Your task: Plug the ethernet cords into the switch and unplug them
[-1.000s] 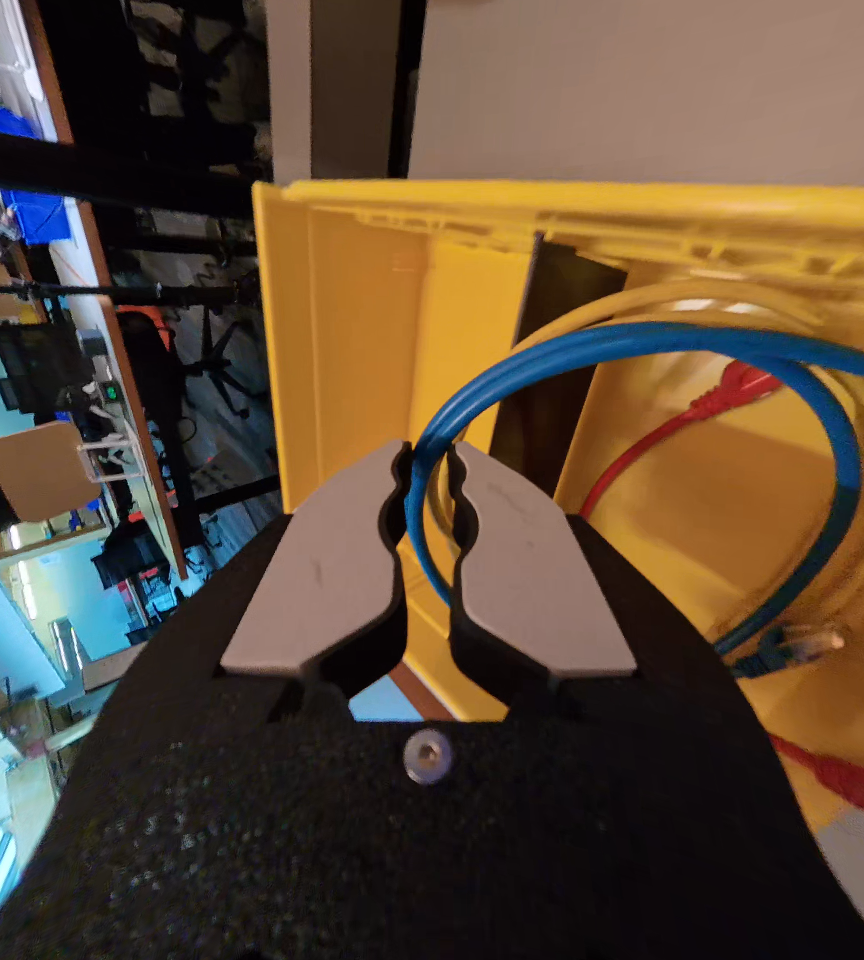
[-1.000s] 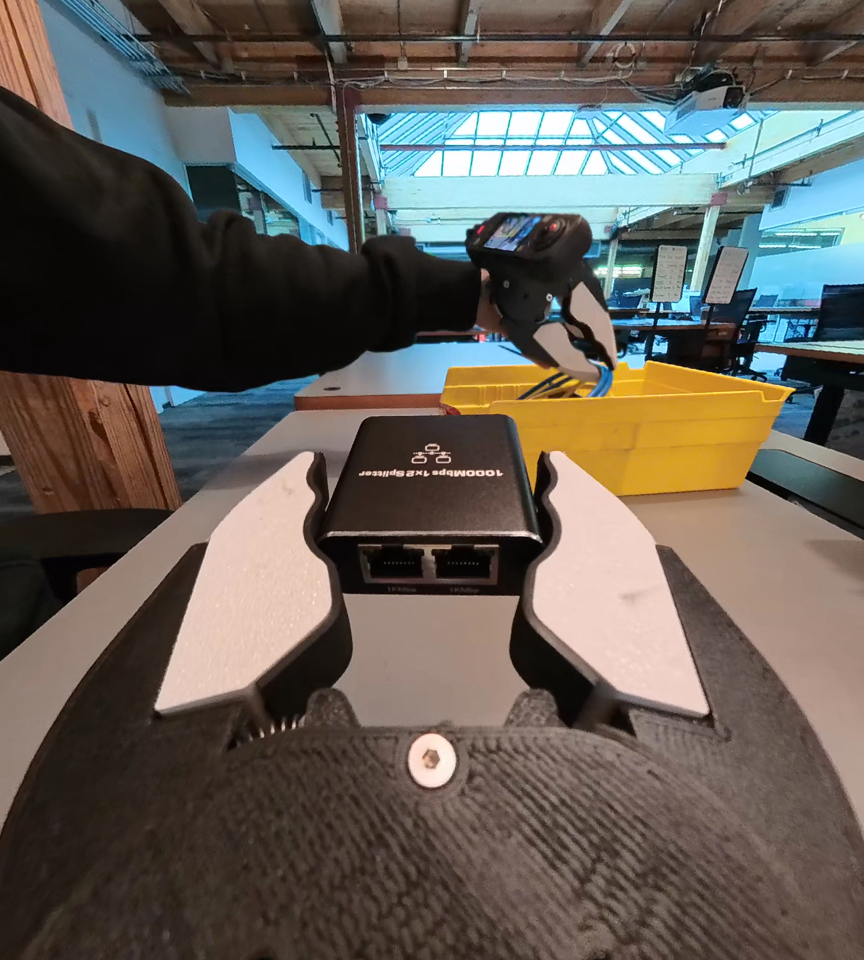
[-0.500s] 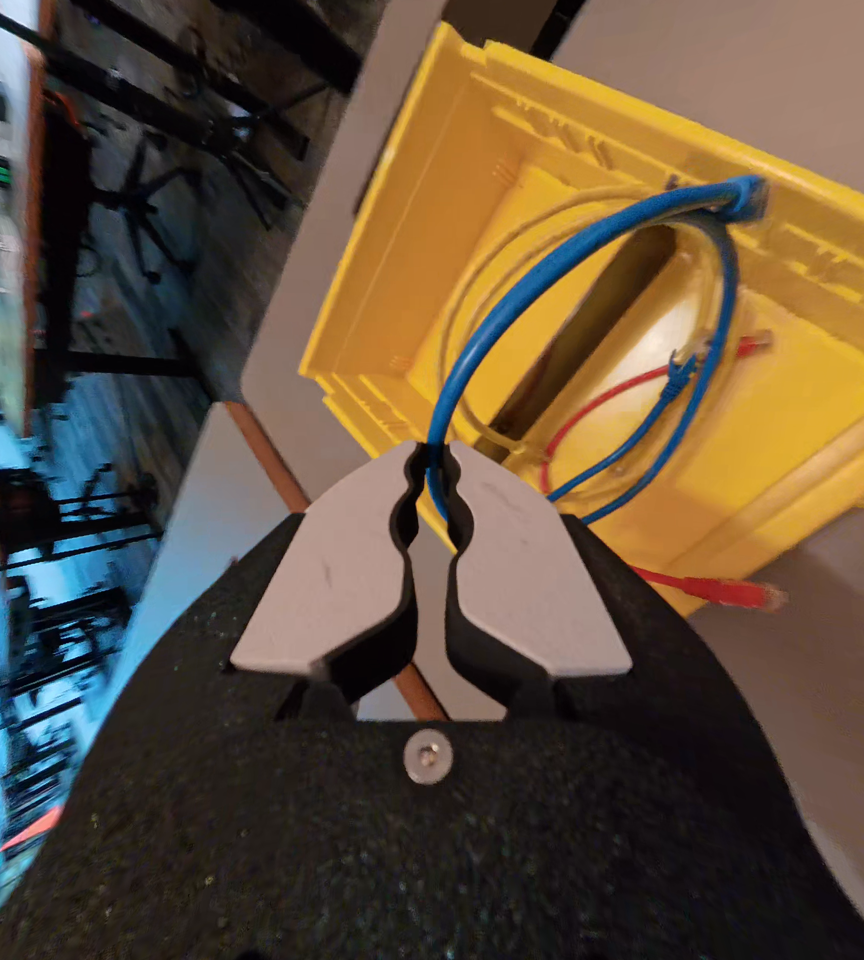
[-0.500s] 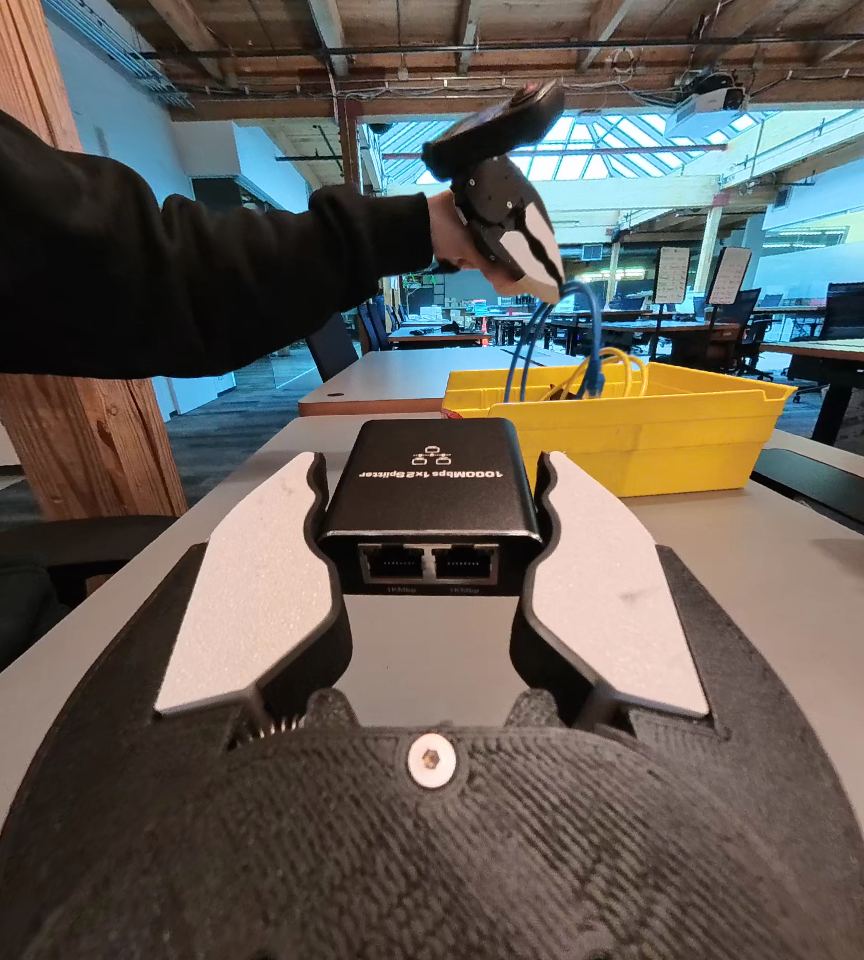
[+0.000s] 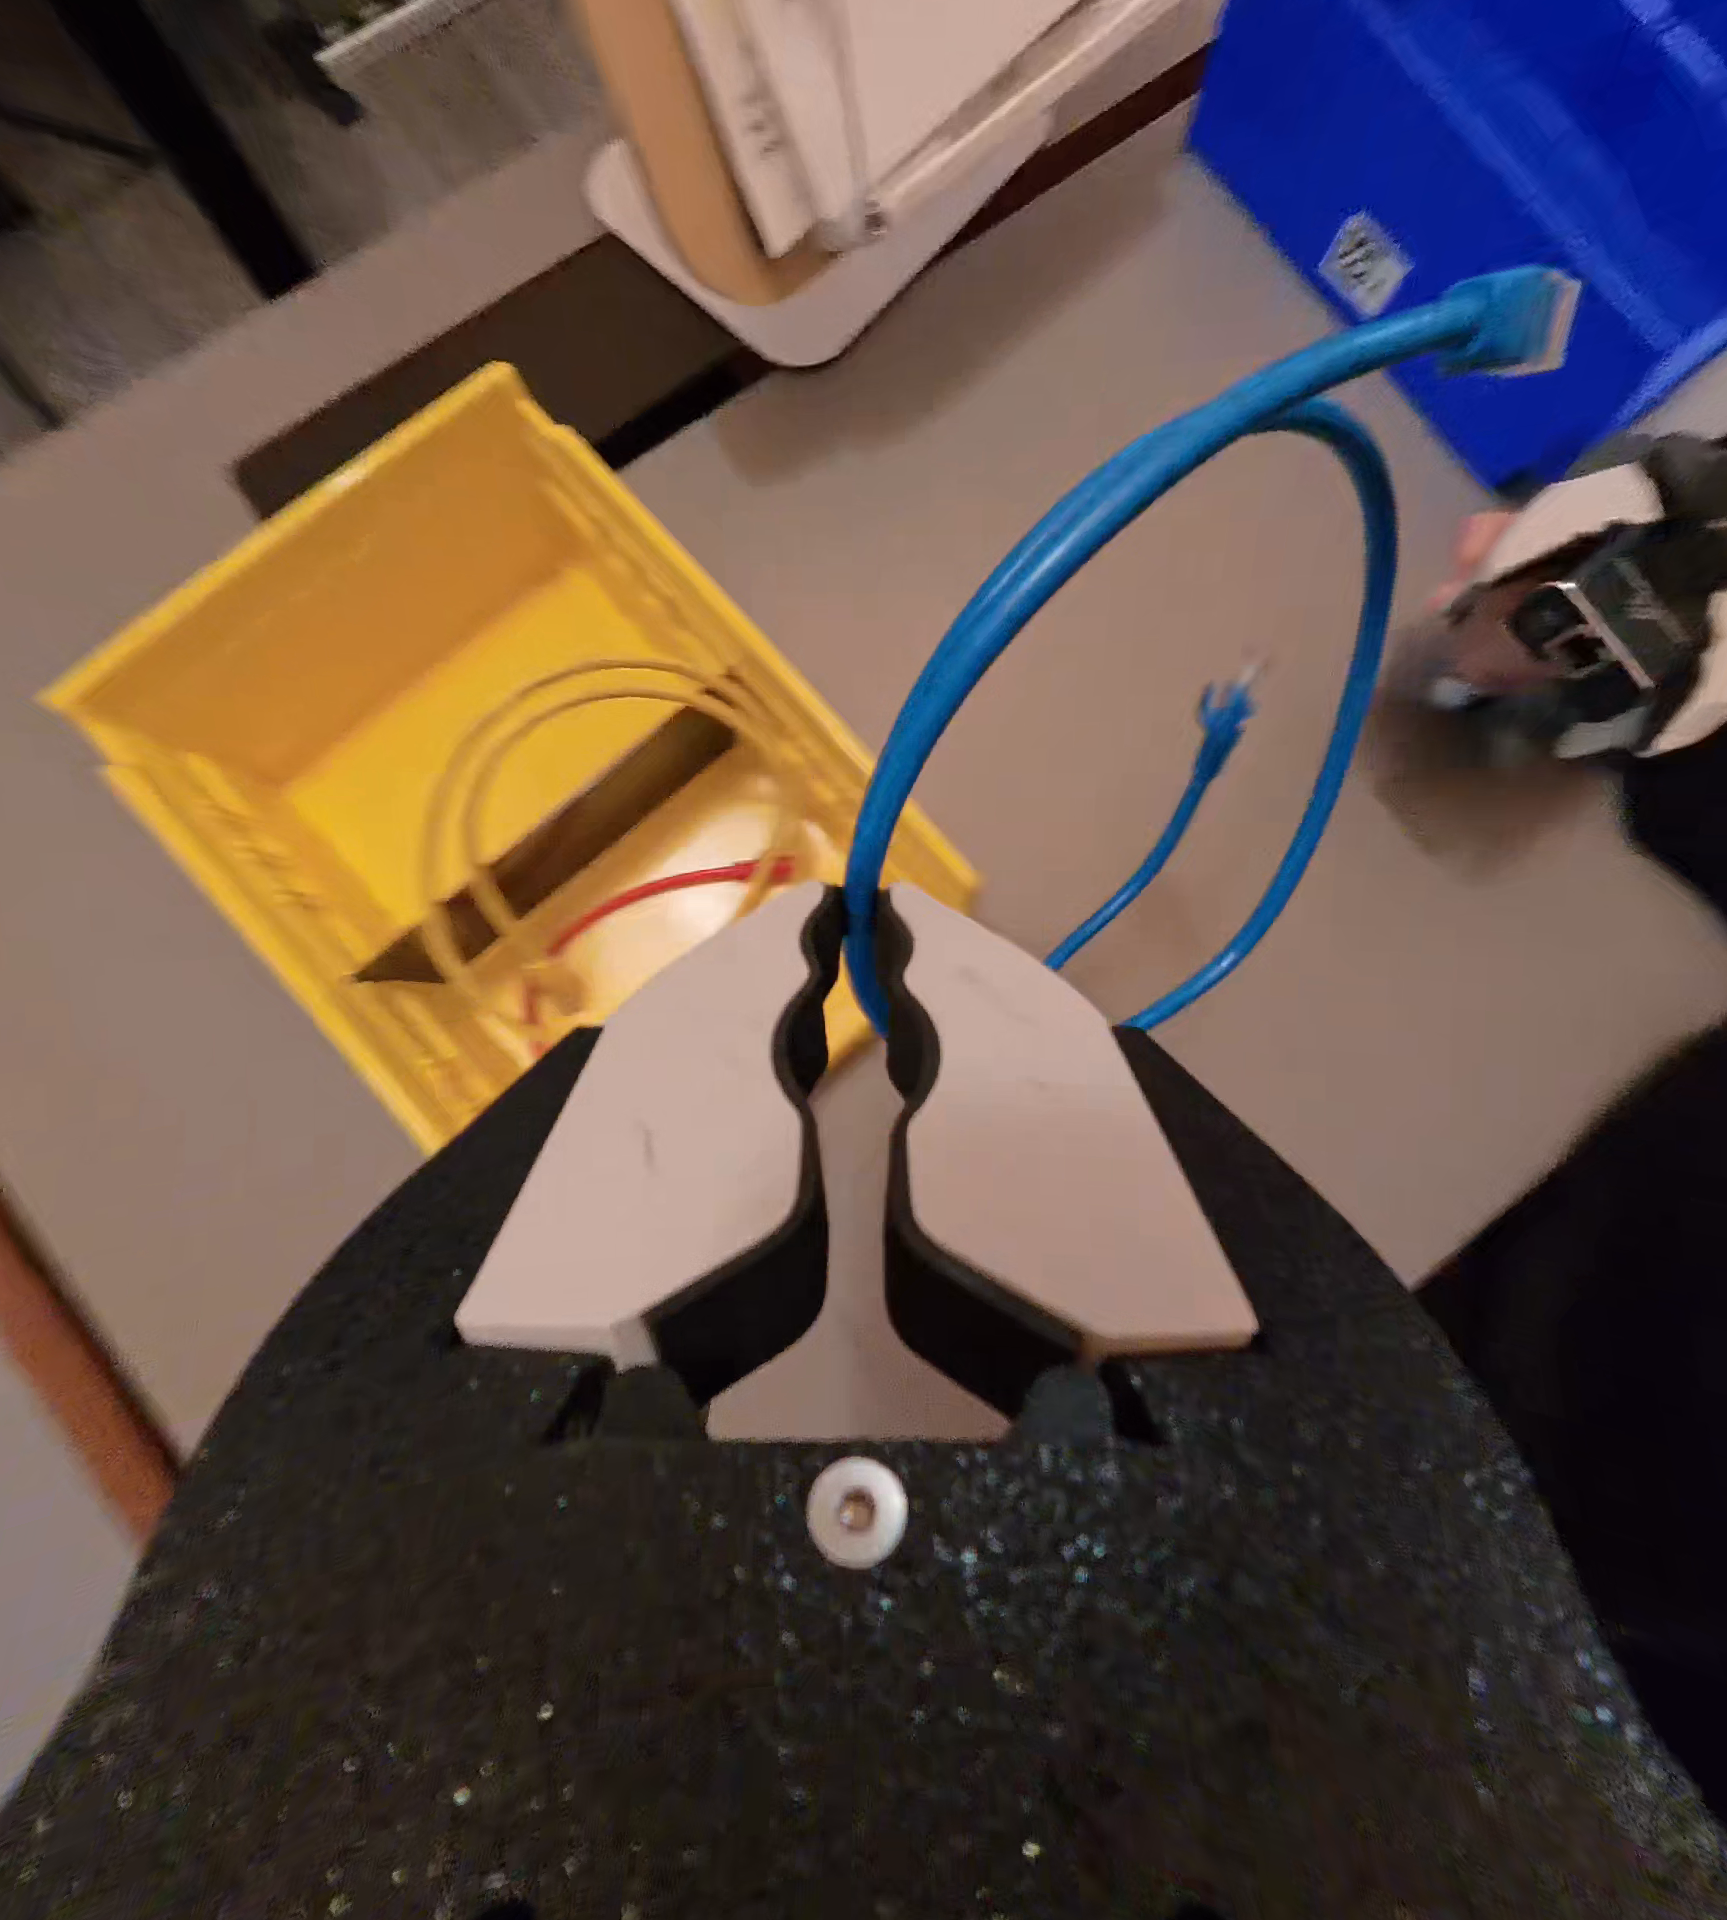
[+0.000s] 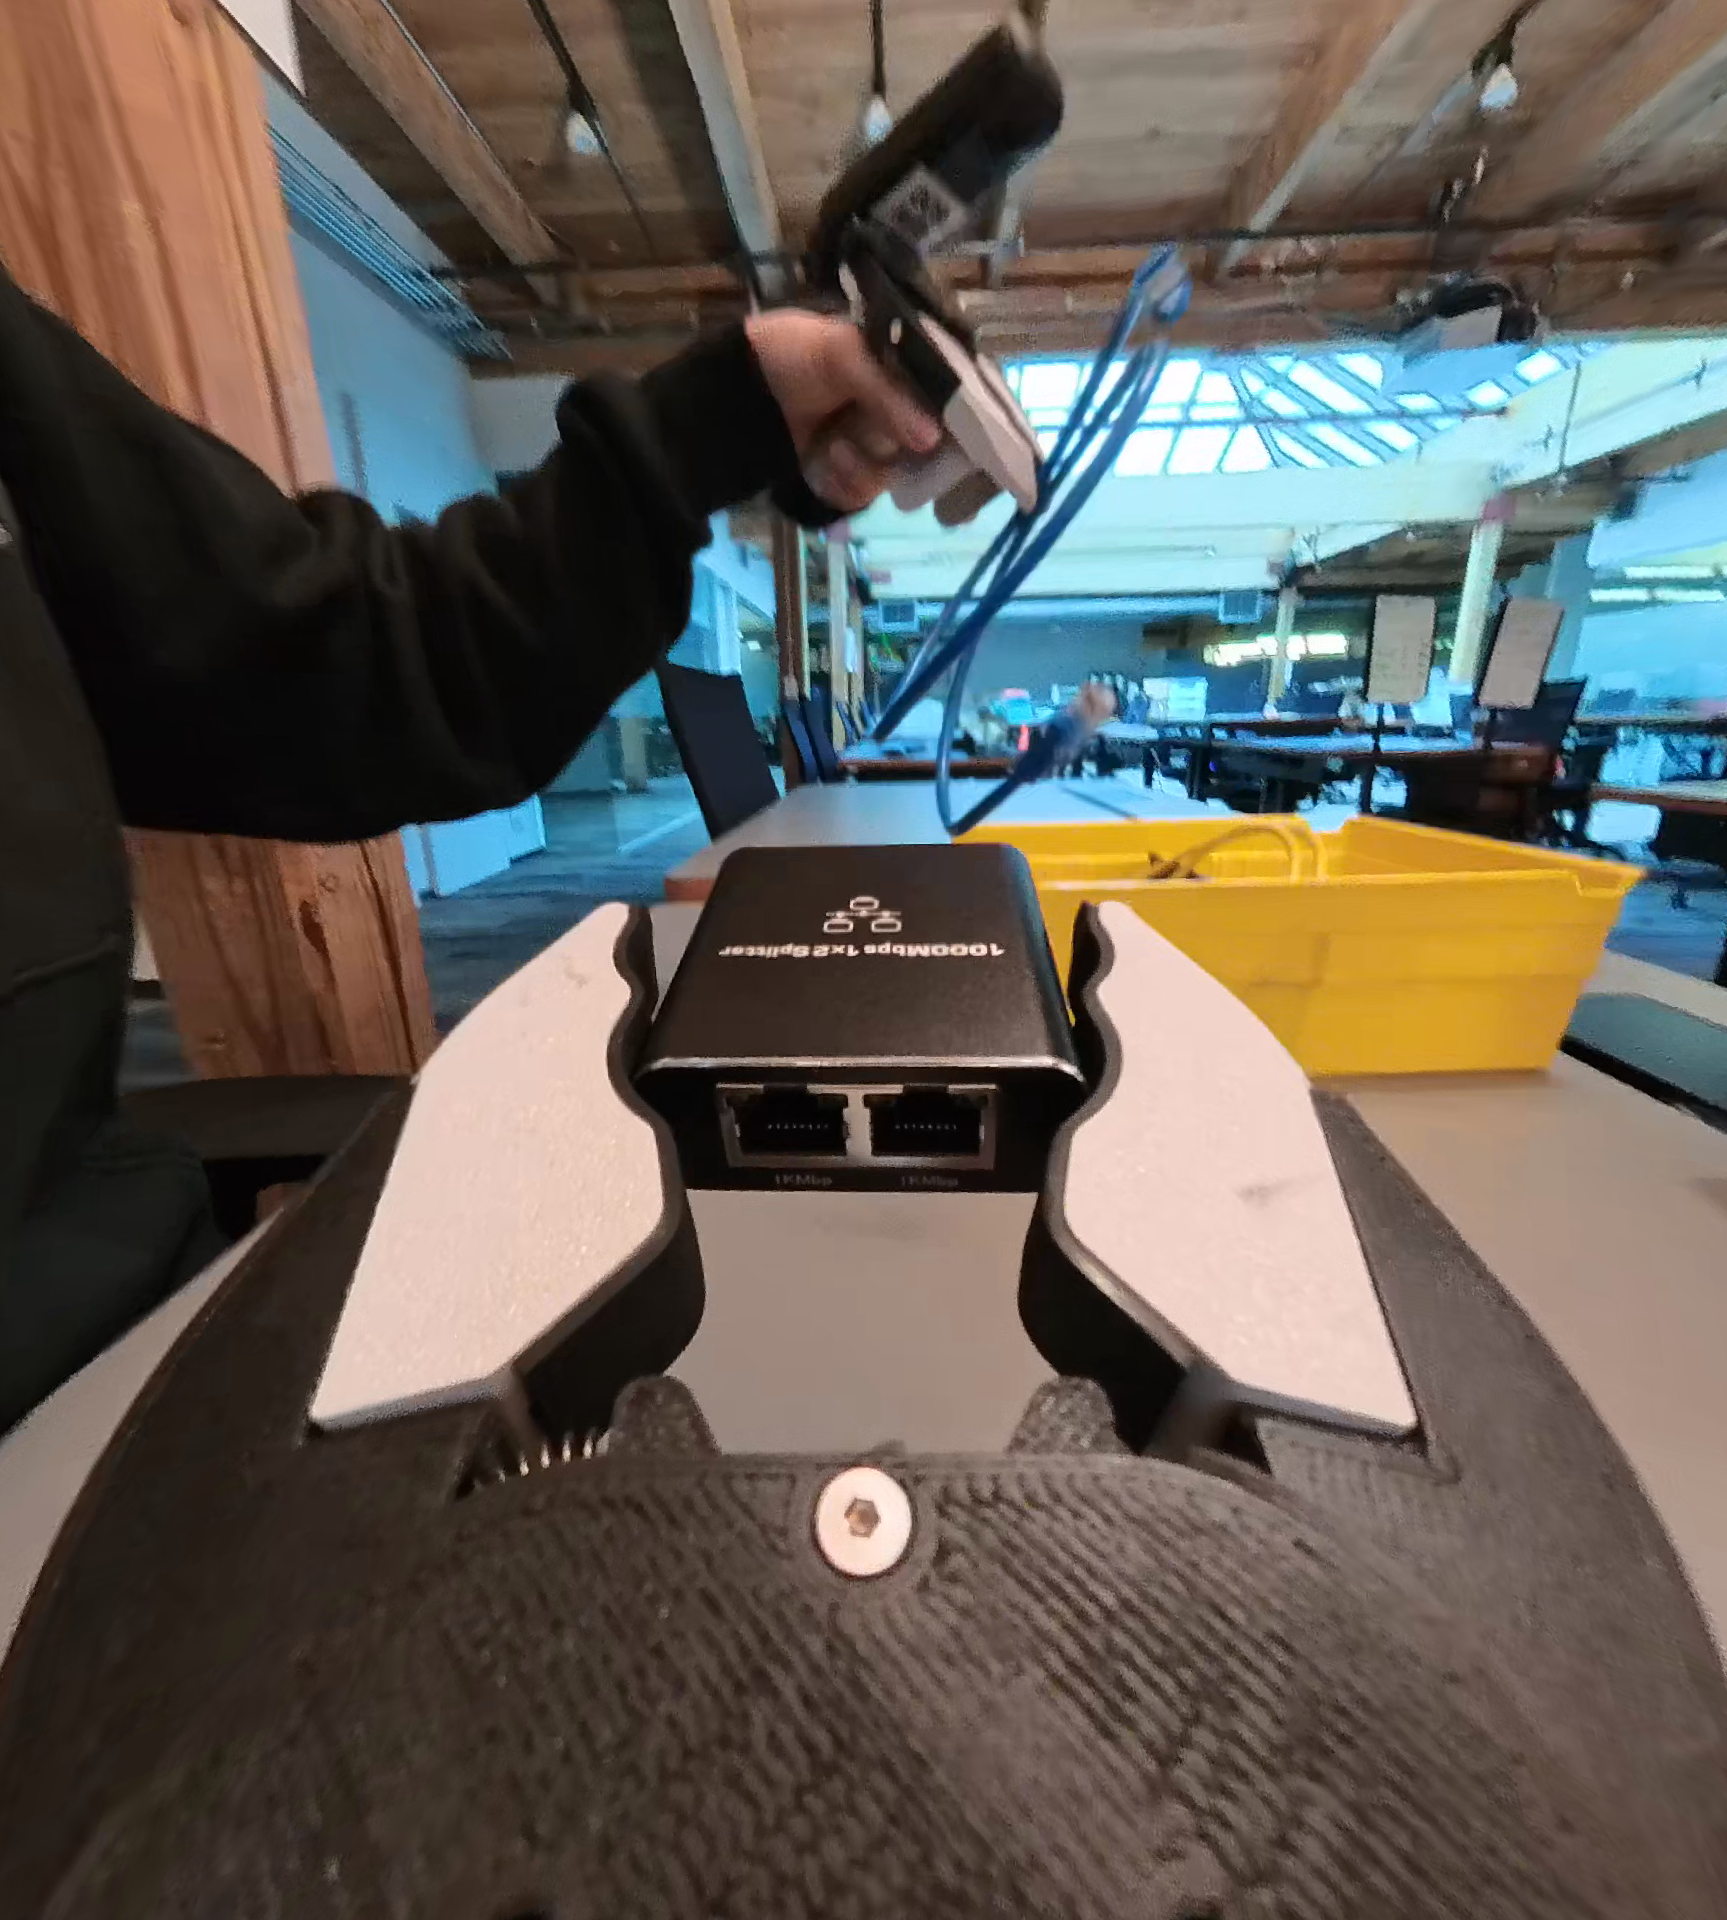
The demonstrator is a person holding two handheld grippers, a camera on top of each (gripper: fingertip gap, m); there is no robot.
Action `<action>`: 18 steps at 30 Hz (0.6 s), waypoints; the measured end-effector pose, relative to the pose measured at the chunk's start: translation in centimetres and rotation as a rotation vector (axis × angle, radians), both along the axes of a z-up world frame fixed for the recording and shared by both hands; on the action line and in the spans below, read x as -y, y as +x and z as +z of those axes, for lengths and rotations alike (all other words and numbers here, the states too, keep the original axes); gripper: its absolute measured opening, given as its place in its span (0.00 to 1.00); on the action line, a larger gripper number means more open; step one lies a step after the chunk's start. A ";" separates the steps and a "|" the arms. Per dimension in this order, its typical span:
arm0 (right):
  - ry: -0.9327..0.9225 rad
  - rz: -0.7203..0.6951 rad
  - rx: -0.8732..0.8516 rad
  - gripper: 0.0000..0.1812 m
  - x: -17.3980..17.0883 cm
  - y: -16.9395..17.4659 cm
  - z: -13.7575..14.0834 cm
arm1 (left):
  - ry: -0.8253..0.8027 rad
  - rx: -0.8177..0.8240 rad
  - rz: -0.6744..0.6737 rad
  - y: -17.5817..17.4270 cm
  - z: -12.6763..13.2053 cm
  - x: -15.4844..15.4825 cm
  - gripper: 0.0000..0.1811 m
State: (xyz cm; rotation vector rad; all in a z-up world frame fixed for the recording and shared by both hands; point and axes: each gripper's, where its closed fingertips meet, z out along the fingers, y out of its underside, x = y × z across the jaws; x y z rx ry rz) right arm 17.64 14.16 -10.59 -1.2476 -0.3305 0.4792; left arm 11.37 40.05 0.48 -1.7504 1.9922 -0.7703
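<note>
A: Above the yellow bin (image 6: 1358, 956), left gripper (image 5: 864, 914) raised high, jaws pinched on blue cord (image 5: 1098, 540).
B: Right gripper (image 6: 859, 997) low on tabletop (image 6: 1617, 1299), jaws clamping black switch (image 6: 864, 987); white print on top.

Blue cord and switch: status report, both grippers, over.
Left gripper shut on blue cord, lifted clear of yellow bin. Right gripper shut on switch on table; both ports empty. Nothing blocking.

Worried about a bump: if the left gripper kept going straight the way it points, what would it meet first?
Probably the near rim of the yellow bin, just beyond the left gripper that pinches the blue cord; depth is unclear.
</note>
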 end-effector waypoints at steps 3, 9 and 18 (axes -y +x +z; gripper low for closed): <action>0.114 0.099 -0.089 0.43 2.4 -0.1 2.6 | -0.128 -0.014 -0.057 -0.9 -1.5 4.2 0.03; 0.204 0.157 -0.148 0.43 4.6 0.1 4.3 | -0.368 -0.189 -0.169 -3.1 -11.7 12.8 0.03; 0.041 0.056 -0.015 0.42 3.7 0.4 1.1 | -0.328 -0.193 0.036 -1.6 -23.0 14.5 0.03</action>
